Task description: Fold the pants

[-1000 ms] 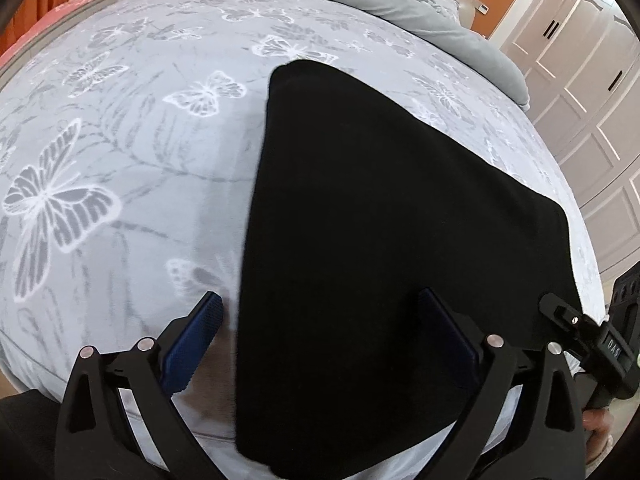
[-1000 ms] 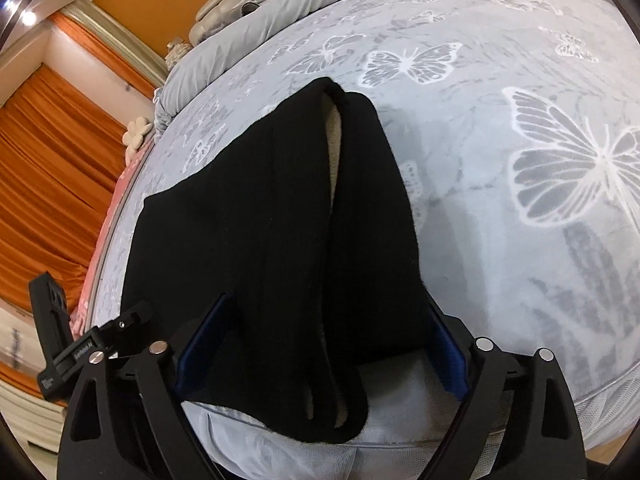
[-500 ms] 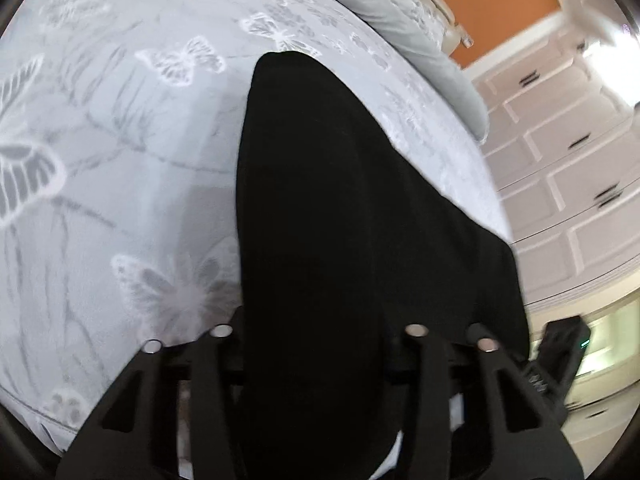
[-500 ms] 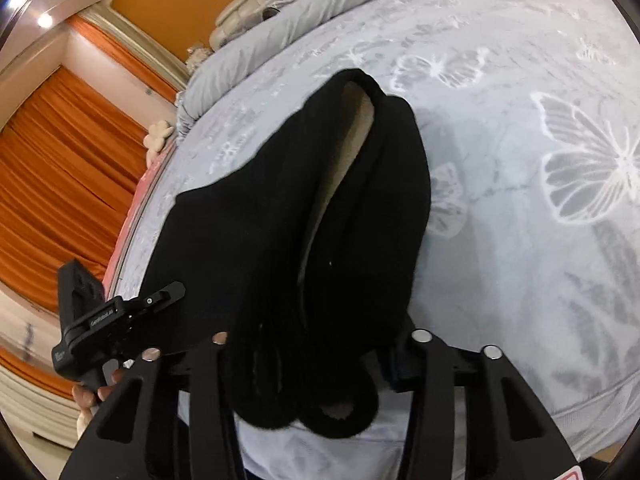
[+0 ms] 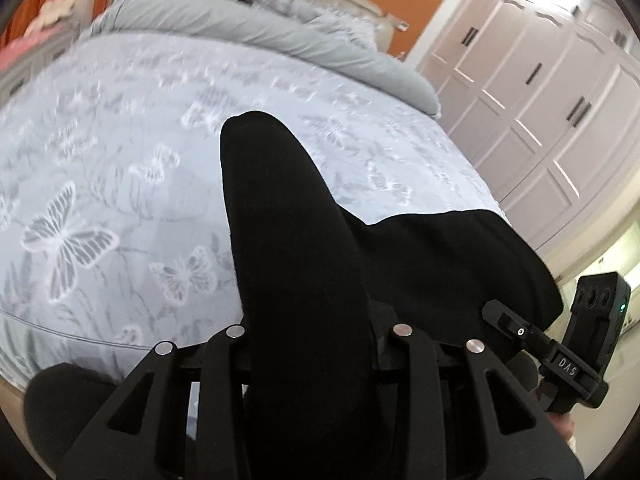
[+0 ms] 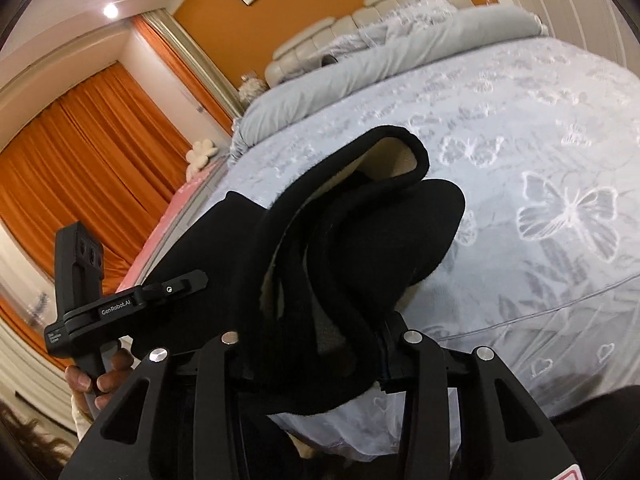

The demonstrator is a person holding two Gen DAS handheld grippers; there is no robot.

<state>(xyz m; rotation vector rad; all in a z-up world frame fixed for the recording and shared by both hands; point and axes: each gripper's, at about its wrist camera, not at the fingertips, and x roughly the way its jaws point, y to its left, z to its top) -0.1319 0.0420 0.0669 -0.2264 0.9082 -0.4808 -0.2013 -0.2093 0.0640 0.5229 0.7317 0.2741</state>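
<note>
The black pants lie on the bed with their near end lifted. My left gripper is shut on the near left edge of the pants; the cloth rises in a ridge from its jaws. My right gripper is shut on the near right edge of the pants, where the waistband curls open and shows a cream lining. Each gripper shows in the other's view: the right gripper beside the pants, the left gripper in a hand. The fingertips are hidden by cloth.
The bed has a grey butterfly-print cover with a rolled grey duvet at the far end. White wardrobe doors stand on the right side. Orange curtains hang on the left side. The bed's near edge is just below the grippers.
Both grippers went from open around the pants' near edge to shut on it. They have since lifted that edge off the bed, and the cloth now bunches up.
</note>
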